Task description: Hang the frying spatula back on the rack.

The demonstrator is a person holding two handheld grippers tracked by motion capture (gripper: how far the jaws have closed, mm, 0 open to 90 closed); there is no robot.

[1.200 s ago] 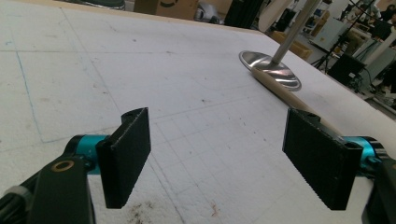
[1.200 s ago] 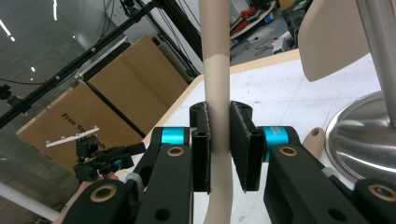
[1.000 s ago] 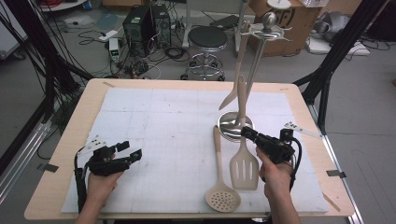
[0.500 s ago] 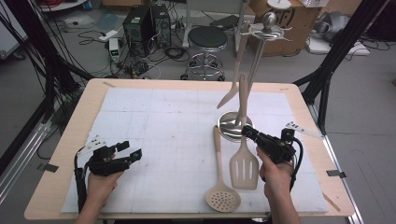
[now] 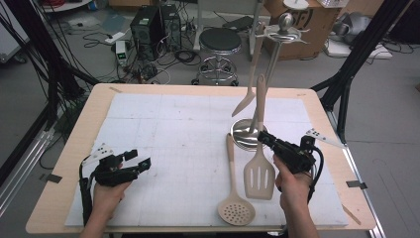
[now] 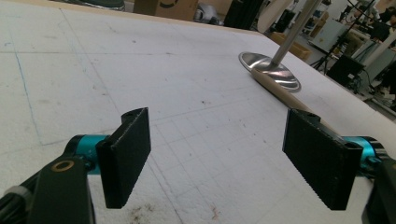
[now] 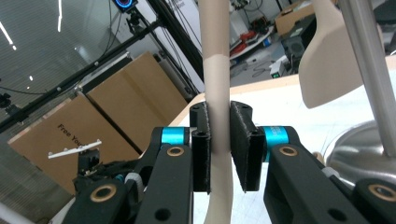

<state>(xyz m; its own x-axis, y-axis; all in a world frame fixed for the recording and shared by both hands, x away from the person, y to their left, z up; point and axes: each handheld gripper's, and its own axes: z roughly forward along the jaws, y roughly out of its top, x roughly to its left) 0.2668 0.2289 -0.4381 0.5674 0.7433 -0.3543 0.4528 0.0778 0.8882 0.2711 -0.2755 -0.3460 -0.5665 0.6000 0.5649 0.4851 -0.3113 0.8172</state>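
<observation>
My right gripper (image 5: 264, 137) is shut on the handle of a beige slotted spatula (image 5: 259, 174), which stands nearly upright with its blade down, beside the utensil rack (image 5: 275, 54). In the right gripper view the pads (image 7: 201, 140) clamp the beige handle (image 7: 215, 65) from both sides. A beige spatula (image 5: 246, 101) hangs from the rack, and it is seen again (image 7: 329, 56) beside the steel pole (image 7: 371, 70). A perforated skimmer (image 5: 236, 210) lies flat on the mat. At the front left my left gripper (image 5: 142, 159) rests open over the mat, with nothing between its fingers (image 6: 126, 156).
The rack's round steel base (image 5: 246, 133) stands on the white gridded mat (image 5: 163, 129), and it shows far off in the left gripper view (image 6: 270, 70) with the skimmer's handle (image 6: 280, 89) beside it. A stool (image 5: 219, 42), cables and boxes lie beyond the table.
</observation>
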